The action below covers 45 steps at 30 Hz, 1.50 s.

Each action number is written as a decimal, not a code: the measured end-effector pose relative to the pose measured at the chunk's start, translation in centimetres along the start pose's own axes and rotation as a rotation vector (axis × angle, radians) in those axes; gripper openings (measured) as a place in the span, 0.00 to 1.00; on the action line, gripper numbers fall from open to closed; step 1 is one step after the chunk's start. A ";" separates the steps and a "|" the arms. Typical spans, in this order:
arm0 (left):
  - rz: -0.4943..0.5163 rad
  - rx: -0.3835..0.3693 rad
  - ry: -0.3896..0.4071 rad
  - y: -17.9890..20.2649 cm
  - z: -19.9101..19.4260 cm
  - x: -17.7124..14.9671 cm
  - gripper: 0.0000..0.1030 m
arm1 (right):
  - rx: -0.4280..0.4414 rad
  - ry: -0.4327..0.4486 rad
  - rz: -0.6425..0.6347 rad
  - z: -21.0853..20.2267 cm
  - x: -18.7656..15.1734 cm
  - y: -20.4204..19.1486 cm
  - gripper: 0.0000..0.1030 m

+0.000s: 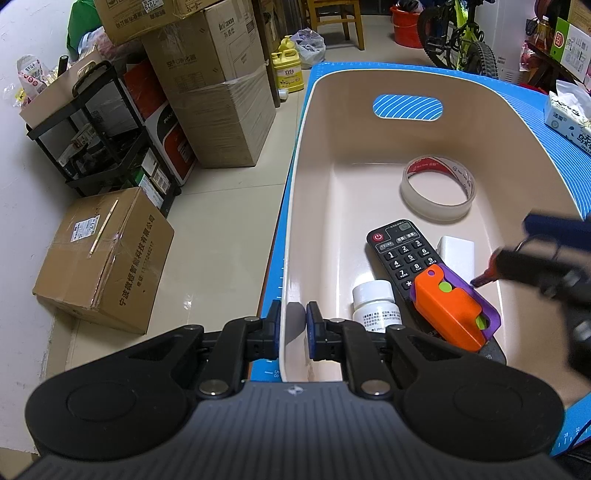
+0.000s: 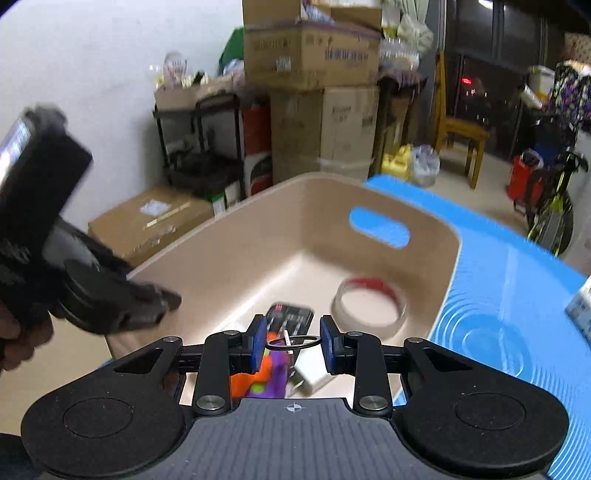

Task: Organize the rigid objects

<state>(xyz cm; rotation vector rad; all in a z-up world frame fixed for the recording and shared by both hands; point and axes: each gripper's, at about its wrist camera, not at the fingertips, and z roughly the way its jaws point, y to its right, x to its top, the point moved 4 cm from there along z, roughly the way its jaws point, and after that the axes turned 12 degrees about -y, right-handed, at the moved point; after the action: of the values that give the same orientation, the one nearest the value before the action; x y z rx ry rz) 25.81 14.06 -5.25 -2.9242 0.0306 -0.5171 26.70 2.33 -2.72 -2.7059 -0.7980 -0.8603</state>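
A beige bin [image 1: 369, 92] stands on a blue mat [image 1: 569, 122]. In it lie a tape roll [image 1: 437, 190], a black remote [image 1: 400, 254], a white block [image 1: 456, 253], a white bottle [image 1: 375, 306] and an orange and purple toy [image 1: 454, 310]. My left gripper [image 1: 291, 325] is shut on the bin's near left rim. My right gripper [image 2: 293, 341] hovers over the bin, jaws apart, with a metal key ring [image 2: 293, 341] between the pads; whether it is gripped is unclear. The right gripper shows blurred in the left wrist view [image 1: 546, 258].
Stacked cardboard boxes [image 1: 218, 92], a black shelf cart [image 1: 99, 129] and a box on the floor [image 1: 103, 258] stand left of the table. A tissue pack [image 1: 570, 114] lies on the mat at the right. A bicycle [image 1: 458, 37] and wooden chair [image 1: 336, 14] stand behind.
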 end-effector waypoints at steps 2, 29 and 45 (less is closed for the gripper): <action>0.000 0.000 0.000 0.0 0.0 0.0 0.14 | 0.007 -0.027 0.013 0.8 -0.3 -0.1 0.38; 0.037 0.001 0.207 4.0 -10.1 -3.3 0.71 | -0.032 0.144 0.248 -13.6 -6.2 3.6 0.81; -0.002 -0.013 0.281 6.1 -17.4 -9.5 0.71 | -0.069 0.207 0.304 -23.0 -14.1 3.5 0.87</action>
<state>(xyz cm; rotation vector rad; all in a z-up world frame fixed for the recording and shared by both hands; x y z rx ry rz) 10.96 5.67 6.59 -2.8389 0.0673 -0.9268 7.88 -14.37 7.74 -2.6409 -0.3092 -1.0835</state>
